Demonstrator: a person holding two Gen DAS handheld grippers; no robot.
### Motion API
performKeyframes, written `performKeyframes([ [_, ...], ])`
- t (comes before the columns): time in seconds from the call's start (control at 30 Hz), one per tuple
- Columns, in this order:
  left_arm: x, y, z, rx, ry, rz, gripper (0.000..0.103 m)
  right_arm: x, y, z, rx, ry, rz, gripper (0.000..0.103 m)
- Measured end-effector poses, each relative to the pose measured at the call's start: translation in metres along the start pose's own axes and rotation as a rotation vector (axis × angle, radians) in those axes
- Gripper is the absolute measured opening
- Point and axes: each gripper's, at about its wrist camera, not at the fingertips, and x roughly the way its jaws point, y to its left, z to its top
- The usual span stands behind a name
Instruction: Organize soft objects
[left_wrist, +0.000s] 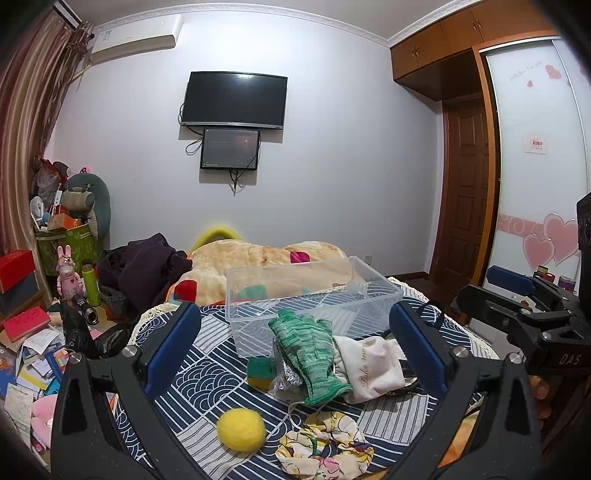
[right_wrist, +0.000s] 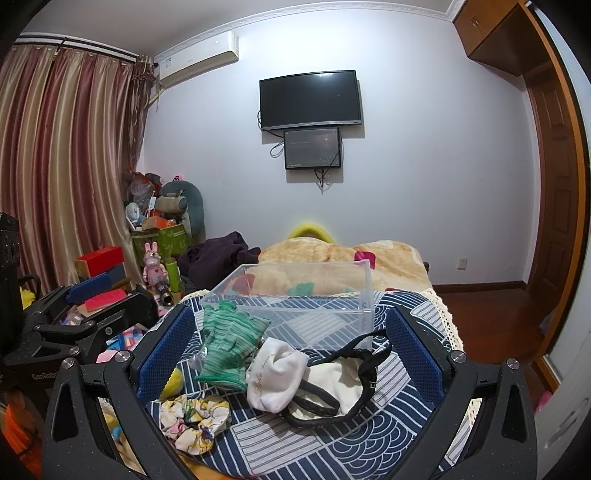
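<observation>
A clear plastic box (left_wrist: 314, 295) (right_wrist: 295, 299) stands empty on a blue patterned cloth. In front of it lie a green knit glove (left_wrist: 310, 354) (right_wrist: 225, 343), a white pouch (left_wrist: 373, 365) (right_wrist: 275, 373), a green-and-yellow sponge (left_wrist: 260, 372), a yellow felt ball (left_wrist: 241, 429), a floral scrunchie (left_wrist: 325, 450) (right_wrist: 194, 417) and a black strap (right_wrist: 354, 384). My left gripper (left_wrist: 295, 354) is open and empty, its fingers either side of the pile. My right gripper (right_wrist: 291, 354) is open and empty, also framing the pile.
The cloth covers a round surface (right_wrist: 424, 314) in front of a bed with a tan blanket (left_wrist: 266, 258). Cluttered books and toys (left_wrist: 37, 350) fill the floor at left. A wardrobe (left_wrist: 535, 166) and door stand at right.
</observation>
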Motion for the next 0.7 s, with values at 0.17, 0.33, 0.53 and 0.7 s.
performKeyframes([
  [0.17,0.0001,-0.0001,0.0005,-0.001,-0.002,-0.001,0.103,-0.0003,-0.0004,-0.0005,0.003,-0.001,0.001,0.103],
  [0.33,0.0002,0.0000,-0.0006,-0.002,-0.002,-0.002,0.103,-0.0004,0.0005,-0.0011,0.002,-0.002,0.004,0.103],
  [0.53,0.0000,0.0001,-0.0007,-0.002,-0.002,-0.002,0.103,-0.0007,0.0014,-0.0009,0.001,-0.004,0.006,0.103],
  [0.7,0.0007,-0.0005,-0.0006,-0.001,-0.001,-0.002,0.103,-0.0005,0.0023,-0.0008,0.003,-0.003,0.007,0.103],
])
